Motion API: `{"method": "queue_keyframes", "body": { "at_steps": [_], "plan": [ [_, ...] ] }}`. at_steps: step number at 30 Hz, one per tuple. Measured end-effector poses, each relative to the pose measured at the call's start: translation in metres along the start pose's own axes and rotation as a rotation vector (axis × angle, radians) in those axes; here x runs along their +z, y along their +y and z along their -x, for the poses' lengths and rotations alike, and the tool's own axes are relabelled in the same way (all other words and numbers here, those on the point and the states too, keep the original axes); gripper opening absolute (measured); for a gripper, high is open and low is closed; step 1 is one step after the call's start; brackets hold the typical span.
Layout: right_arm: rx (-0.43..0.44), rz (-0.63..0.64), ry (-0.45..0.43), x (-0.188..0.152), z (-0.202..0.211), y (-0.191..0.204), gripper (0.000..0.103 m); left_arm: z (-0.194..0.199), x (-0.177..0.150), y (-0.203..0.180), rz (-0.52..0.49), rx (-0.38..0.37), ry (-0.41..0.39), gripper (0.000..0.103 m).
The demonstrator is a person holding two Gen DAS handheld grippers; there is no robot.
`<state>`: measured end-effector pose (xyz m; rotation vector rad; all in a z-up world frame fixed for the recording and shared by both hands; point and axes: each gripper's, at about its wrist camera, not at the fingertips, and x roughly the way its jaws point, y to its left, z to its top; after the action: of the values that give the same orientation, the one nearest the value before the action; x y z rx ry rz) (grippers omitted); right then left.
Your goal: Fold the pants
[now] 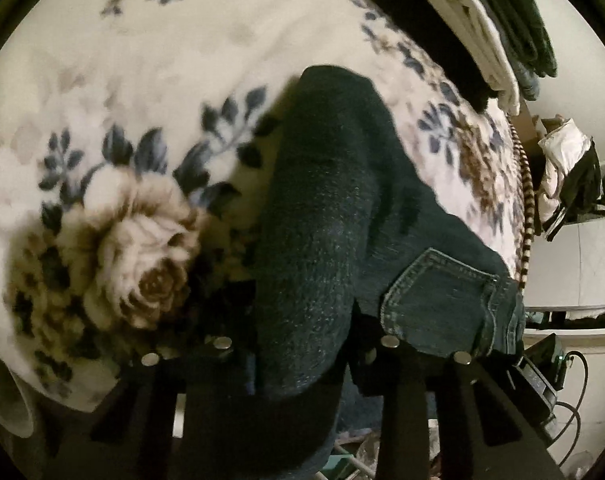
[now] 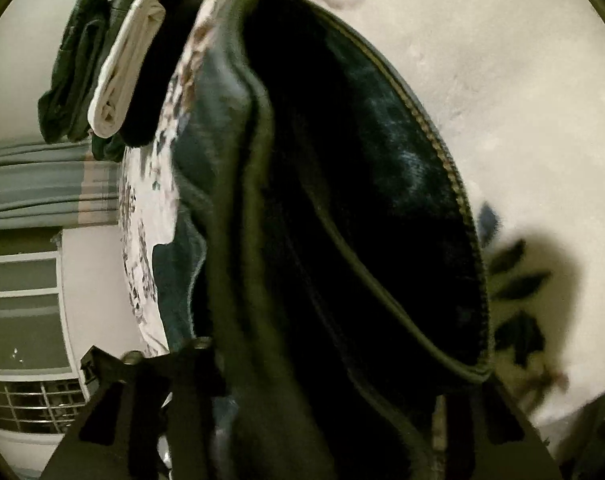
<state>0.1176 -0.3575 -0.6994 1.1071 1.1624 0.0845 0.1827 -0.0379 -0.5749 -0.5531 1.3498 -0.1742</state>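
Note:
Dark blue jeans [image 1: 322, 216] lie on a floral blanket, a back pocket [image 1: 442, 300] showing at the lower right. My left gripper [image 1: 306, 352] is shut on a thick fold of the jeans between its black fingers [image 1: 218, 356]. In the right wrist view the jeans [image 2: 342, 220] fill the middle, lifted and draped, with a stitched hem edge [image 2: 442, 152] along the right. My right gripper [image 2: 322, 392] is shut on the dark denim; its fingertips are mostly hidden by the cloth.
The floral blanket [image 1: 142, 120] covers the bed. A stack of folded clothes, white and dark [image 1: 482, 28], sits at the far end, also in the right wrist view [image 2: 114, 64]. Clutter and white furniture [image 1: 574, 248] stand beside the bed. A window with curtain [image 2: 30, 184] is at left.

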Motion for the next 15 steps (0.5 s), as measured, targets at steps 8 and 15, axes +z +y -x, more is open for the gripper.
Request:
{"method": "queue_keyframes", "body": {
  "at_steps": [8, 15],
  "plan": [
    [0.014, 0.065, 0.001, 0.012, 0.053, 0.055, 0.034, 0.064, 0.022, -0.044, -0.032, -0.012, -0.074, 0.026],
    [0.057, 0.135, -0.021, 0.045, 0.096, 0.142, 0.034, 0.130, 0.064, -0.105, -0.086, -0.019, -0.123, 0.026]
  ]
}}
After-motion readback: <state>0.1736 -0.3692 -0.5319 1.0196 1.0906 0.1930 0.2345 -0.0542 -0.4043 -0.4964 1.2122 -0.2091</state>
